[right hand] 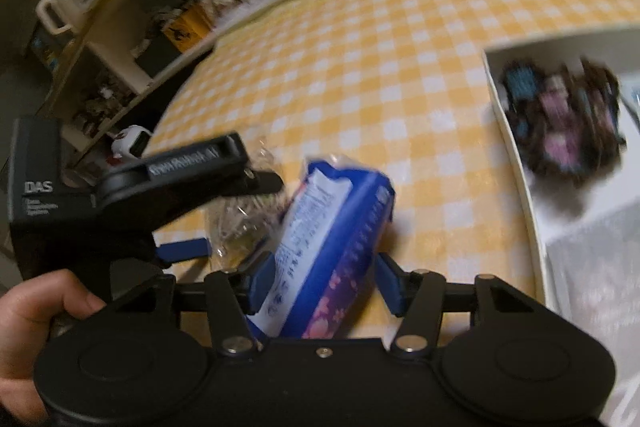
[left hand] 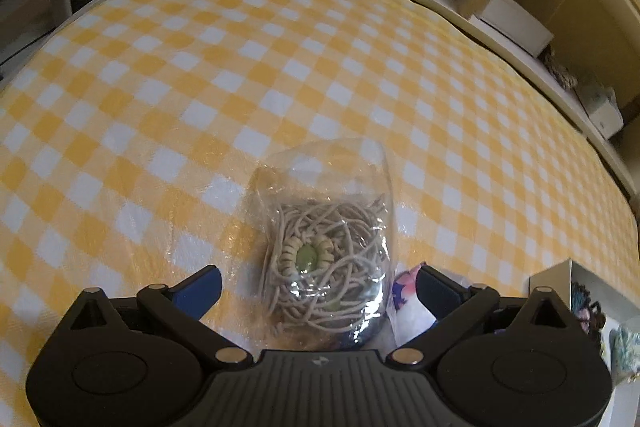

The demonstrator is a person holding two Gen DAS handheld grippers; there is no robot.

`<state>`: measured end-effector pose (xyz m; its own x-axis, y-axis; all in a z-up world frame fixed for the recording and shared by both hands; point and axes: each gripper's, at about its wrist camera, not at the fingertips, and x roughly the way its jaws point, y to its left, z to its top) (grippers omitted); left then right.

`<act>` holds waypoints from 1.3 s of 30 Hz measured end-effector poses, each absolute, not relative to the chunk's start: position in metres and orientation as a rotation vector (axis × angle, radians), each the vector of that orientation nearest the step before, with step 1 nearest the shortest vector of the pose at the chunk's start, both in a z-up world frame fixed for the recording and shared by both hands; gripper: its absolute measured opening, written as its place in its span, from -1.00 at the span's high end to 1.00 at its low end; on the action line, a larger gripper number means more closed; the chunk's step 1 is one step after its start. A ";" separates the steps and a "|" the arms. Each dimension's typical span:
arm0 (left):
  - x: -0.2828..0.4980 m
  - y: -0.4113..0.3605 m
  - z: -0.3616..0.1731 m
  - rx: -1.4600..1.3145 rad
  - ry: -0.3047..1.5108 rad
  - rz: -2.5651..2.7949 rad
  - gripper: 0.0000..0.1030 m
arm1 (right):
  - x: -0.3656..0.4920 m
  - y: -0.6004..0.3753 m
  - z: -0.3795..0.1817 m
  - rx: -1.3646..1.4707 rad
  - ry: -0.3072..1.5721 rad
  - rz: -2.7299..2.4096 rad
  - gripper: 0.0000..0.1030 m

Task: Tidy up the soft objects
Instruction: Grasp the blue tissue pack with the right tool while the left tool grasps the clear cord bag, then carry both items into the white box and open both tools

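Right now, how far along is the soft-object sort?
Done: a dark bundle lies in the white box. In hand: the right claw straddles the blue packet, the left claw the clear bag of cord. Left: boxing both.

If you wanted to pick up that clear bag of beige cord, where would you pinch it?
Across the bulging lower part of the clear bag, where the cord is bunched. Come from above and the near side, one finger each side. The flat, empty top would probably slip. The left gripper already straddles it.
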<state>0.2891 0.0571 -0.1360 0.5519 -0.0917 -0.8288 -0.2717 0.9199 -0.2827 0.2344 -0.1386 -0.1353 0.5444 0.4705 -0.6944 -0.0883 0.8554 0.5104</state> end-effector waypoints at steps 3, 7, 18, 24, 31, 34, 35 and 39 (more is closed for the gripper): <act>0.288 0.060 -0.135 -0.415 0.974 0.124 -0.49 | 0.231 -0.140 -0.144 0.522 0.997 0.327 -0.11; 0.287 0.062 -0.132 -0.432 0.965 0.105 -0.24 | 0.231 -0.142 -0.152 0.572 1.015 0.345 0.22; 0.276 0.067 -0.124 -0.410 0.956 0.026 -0.02 | 0.229 -0.147 -0.125 0.359 0.899 0.411 0.66; 0.264 0.056 -0.101 -0.359 0.894 -0.010 -0.02 | 0.232 -0.166 -0.111 0.325 0.842 0.420 0.68; 0.242 0.046 -0.075 -0.317 0.838 -0.039 -0.02 | 0.230 -0.182 -0.086 0.306 0.764 0.416 0.69; 0.233 0.039 -0.067 -0.293 0.817 -0.054 -0.02 | 0.224 -0.186 -0.073 0.271 0.721 0.421 0.68; 0.231 0.036 -0.065 -0.287 0.810 -0.059 -0.02 | 0.222 -0.186 -0.069 0.266 0.711 0.420 0.68; 0.221 0.027 -0.054 -0.263 0.784 -0.083 -0.02 | 0.213 -0.196 -0.058 0.240 0.679 0.412 0.68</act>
<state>0.2207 0.0270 -0.0545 0.7068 -0.1709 -0.6864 -0.0234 0.9642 -0.2641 0.2128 -0.1955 -0.0575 0.7022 0.4432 -0.5572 -0.2890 0.8927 0.3458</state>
